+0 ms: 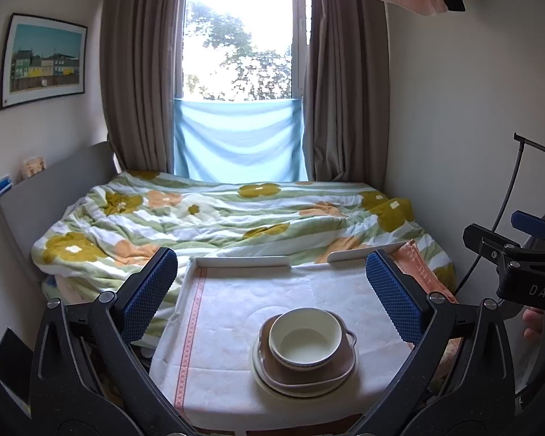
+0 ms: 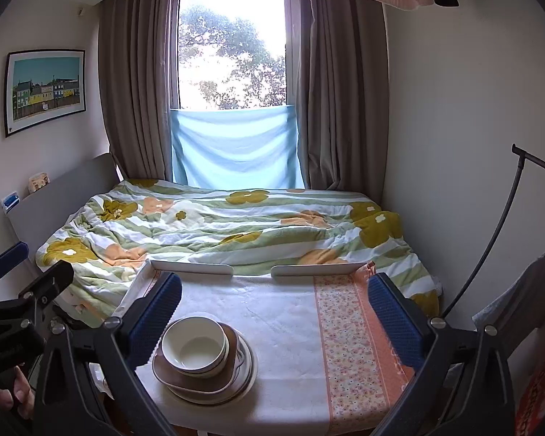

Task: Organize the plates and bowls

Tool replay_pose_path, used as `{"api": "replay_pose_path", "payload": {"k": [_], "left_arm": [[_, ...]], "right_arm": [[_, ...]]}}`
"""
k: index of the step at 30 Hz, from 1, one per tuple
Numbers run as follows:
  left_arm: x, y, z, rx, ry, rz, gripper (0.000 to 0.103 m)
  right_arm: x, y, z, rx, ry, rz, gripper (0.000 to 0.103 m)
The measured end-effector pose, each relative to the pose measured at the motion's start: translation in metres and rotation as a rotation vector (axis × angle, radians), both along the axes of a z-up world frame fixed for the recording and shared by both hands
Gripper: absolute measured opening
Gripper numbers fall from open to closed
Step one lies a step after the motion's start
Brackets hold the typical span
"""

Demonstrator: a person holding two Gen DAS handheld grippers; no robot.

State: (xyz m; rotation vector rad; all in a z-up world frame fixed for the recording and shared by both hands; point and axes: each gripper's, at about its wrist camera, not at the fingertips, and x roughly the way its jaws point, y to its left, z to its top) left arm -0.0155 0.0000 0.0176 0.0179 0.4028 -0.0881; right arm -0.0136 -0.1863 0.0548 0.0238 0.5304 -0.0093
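A cream bowl (image 1: 305, 338) sits on top of a stack: a brown squarish dish (image 1: 309, 372) on a cream round plate (image 1: 272, 385). The stack stands on a table with a white cloth (image 1: 229, 312). My left gripper (image 1: 270, 299) is open and empty, held above and before the stack. In the right wrist view the bowl (image 2: 194, 345), brown dish (image 2: 200, 381) and plate (image 2: 249, 367) lie at lower left. My right gripper (image 2: 274, 310) is open and empty, with its left finger (image 2: 152, 321) close beside the bowl.
A bed with a flowered quilt (image 1: 236, 218) lies beyond the table. White rails (image 1: 243, 261) edge the table's far side. The cloth has an orange patterned band (image 2: 348, 345) on its right. A clothes rack (image 2: 497, 225) stands right. The other gripper (image 1: 519, 265) shows at the right edge.
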Motion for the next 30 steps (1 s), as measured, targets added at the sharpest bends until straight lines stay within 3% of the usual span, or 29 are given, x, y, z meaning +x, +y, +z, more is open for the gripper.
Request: {"api": "replay_pose_path", "payload": {"k": [30], "left_arm": [[0.0018,-0.0036,0.0028,0.007,-0.015,0.015,0.103]], "right_arm": [[0.0054,-0.0021,0.002,0.0,-0.003,-0.019,0.102]]}}
